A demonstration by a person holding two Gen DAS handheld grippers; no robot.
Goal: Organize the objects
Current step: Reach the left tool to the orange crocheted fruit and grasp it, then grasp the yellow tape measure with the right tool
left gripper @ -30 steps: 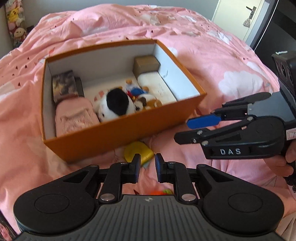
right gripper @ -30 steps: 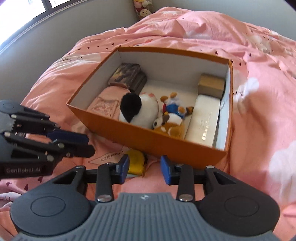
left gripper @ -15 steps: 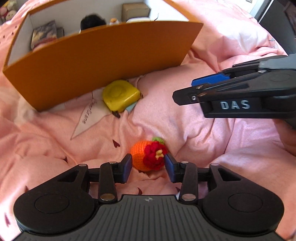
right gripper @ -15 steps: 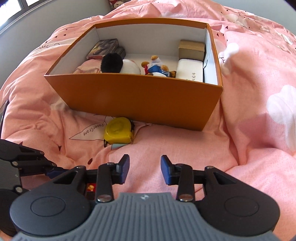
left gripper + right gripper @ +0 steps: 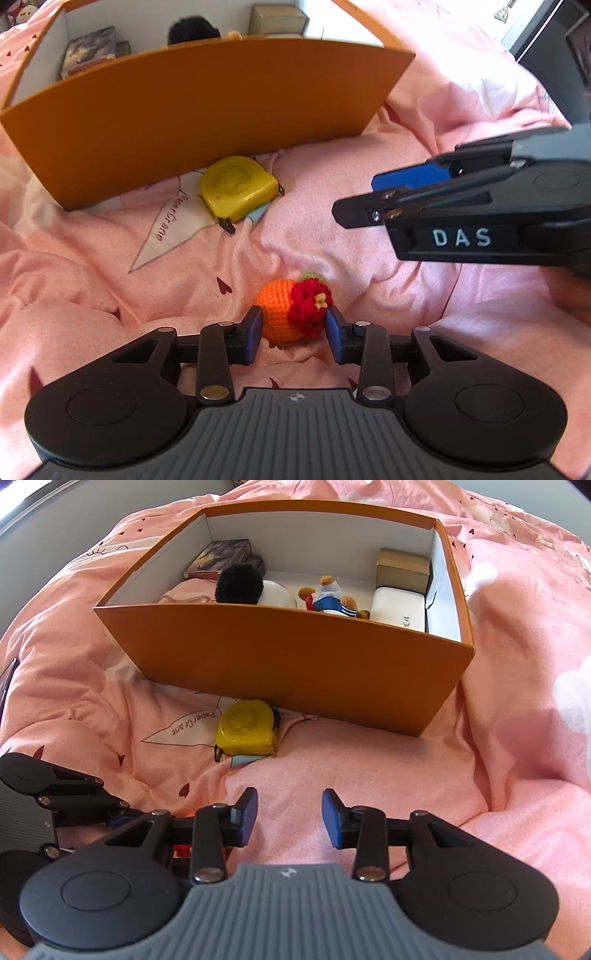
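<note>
Pink bedding (image 5: 517,775) (rumpled) bears orange box (image 5: 295,664) — tape measure (image 5: 247,731) beside.

A rumpled pink quilt (image 5: 517,664) printed with white clouds and small hearts is covering the bed. Daylight is falling across it, and a grey wall (image 5: 74,528) is standing behind.

plush toys (image 5: 192,27): mostly behind box wall (image 5: 207,110) | left tongs (image 5: 122,818): tips hidden
</note>
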